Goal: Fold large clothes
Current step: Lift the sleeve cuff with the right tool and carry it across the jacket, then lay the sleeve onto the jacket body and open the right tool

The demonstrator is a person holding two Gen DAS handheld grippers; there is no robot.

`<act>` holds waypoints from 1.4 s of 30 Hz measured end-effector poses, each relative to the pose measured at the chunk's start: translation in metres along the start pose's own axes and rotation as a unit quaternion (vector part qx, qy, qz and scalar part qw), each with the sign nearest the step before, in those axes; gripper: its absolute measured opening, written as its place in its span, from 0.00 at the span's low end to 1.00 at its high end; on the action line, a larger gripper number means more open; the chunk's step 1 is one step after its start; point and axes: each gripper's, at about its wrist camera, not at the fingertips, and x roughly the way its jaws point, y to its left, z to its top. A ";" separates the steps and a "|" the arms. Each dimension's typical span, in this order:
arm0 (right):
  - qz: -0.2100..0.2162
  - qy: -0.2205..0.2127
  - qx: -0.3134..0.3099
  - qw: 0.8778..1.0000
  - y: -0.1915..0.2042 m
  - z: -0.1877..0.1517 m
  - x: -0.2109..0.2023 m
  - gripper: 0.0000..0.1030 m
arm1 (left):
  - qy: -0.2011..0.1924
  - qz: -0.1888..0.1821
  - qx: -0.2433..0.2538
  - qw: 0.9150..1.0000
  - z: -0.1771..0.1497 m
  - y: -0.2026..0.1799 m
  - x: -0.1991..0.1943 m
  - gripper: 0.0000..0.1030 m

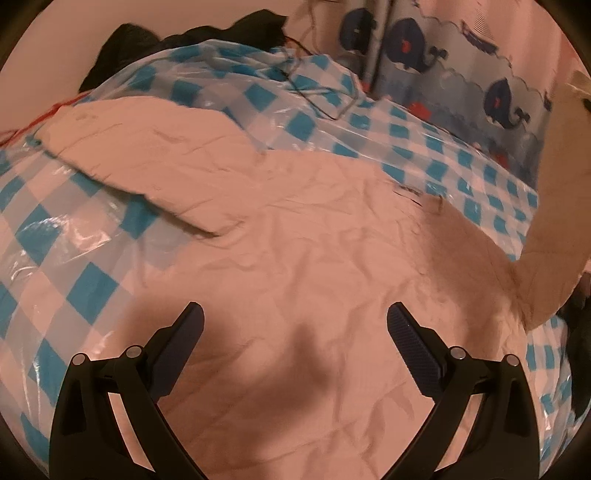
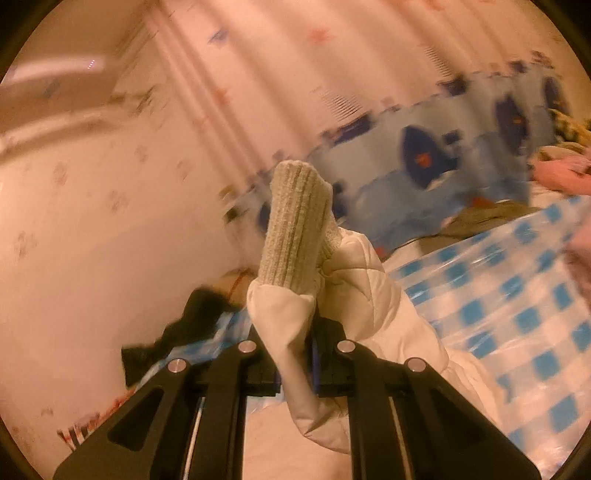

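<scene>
At the bottom of the right wrist view, the right tongs (image 2: 295,354) clamp a white quilted jacket's sleeve (image 2: 354,280), its ribbed cuff (image 2: 295,229) rising mid-frame. The left tongs (image 1: 295,325) gape wide above the jacket (image 1: 295,229), spread across a blue-checked plastic sheet (image 1: 443,155); a whale-print curtain (image 1: 461,74) hangs upper right.

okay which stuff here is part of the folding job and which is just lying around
Part of the job: white jacket, its sleeve with knit cuff, right gripper, left gripper.
Lying about: black clothes, whale curtain, checked cover.
</scene>
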 end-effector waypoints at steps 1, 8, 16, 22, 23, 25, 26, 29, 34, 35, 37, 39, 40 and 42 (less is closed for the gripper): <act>0.004 0.008 -0.007 1.000 0.012 -0.009 0.010 0.12 | 0.000 0.002 -0.004 1.000 0.001 0.006 0.000 0.93; 0.015 0.081 -0.043 0.996 0.073 -0.103 0.092 0.12 | -0.002 0.011 -0.036 0.999 0.007 0.054 -0.007 0.93; -0.017 0.202 -0.070 0.977 0.082 -0.242 0.166 0.12 | 0.009 0.005 -0.069 0.998 0.012 0.082 -0.003 0.93; -0.041 0.299 -0.078 0.950 0.084 -0.307 0.208 0.16 | 0.014 -0.008 -0.078 0.997 0.012 0.084 -0.001 0.93; -0.045 0.310 -0.080 0.946 0.083 -0.309 0.212 0.16 | 0.016 -0.009 -0.078 0.997 0.013 0.083 0.000 0.93; -0.046 0.313 -0.079 0.945 0.085 -0.306 0.213 0.19 | 0.020 -0.013 -0.080 0.996 0.013 0.082 0.002 0.93; -0.042 0.320 -0.076 0.944 0.086 -0.305 0.215 0.24 | 0.022 -0.015 -0.082 0.996 0.012 0.082 0.003 0.93; 0.000 0.359 -0.058 0.932 0.089 -0.303 0.219 0.78 | 0.025 -0.018 -0.084 0.996 0.012 0.081 0.005 0.93; 0.060 0.351 -0.097 0.929 0.119 -0.297 0.197 0.87 | 0.027 -0.018 -0.088 0.996 0.012 0.083 0.006 0.93; 0.075 0.332 -0.082 0.937 0.118 -0.289 0.189 0.87 | 0.027 -0.018 -0.089 0.995 0.012 0.084 0.006 0.93; 0.083 0.286 -0.049 0.953 0.109 -0.268 0.167 0.87 | 0.025 -0.017 -0.090 0.995 0.012 0.085 0.007 0.93; 0.035 0.250 -0.051 0.966 0.095 -0.251 0.144 0.87 | 0.026 -0.016 -0.092 0.995 0.013 0.087 0.008 0.93; -0.023 0.228 -0.067 0.971 0.082 -0.240 0.128 0.87 | 0.027 -0.017 -0.094 0.995 0.013 0.088 0.009 0.93; -0.081 0.209 -0.083 0.971 0.063 -0.230 0.110 0.87 | 0.030 -0.021 -0.098 0.995 0.012 0.089 0.011 0.93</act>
